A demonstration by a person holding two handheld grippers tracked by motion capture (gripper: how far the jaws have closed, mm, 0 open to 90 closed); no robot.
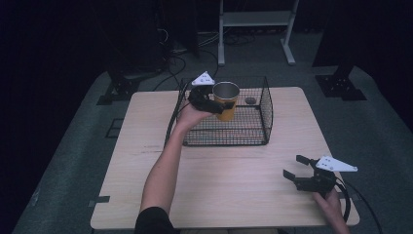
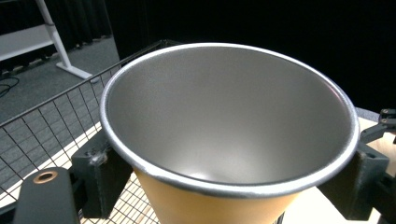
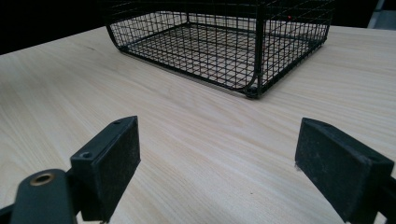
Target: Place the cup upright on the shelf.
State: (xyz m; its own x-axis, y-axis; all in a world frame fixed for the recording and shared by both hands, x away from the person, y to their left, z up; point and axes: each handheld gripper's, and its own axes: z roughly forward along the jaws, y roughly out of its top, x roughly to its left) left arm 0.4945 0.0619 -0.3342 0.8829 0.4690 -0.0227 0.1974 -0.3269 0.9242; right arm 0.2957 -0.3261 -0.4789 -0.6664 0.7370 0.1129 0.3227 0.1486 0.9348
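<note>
Over the basket (image 1: 265,114), our left tongs (image 1: 214,103) clamp the cup (image 1: 226,100).
Right tongs (image 1: 297,166) gape over the counter (image 1: 234,185).

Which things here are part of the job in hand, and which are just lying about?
In play:
- yellow cup held in the left gripper
- wire basket beneath it

Lying about:
- small dark disc on the basket floor
- right gripper, open over the table
- white stand behind
</note>
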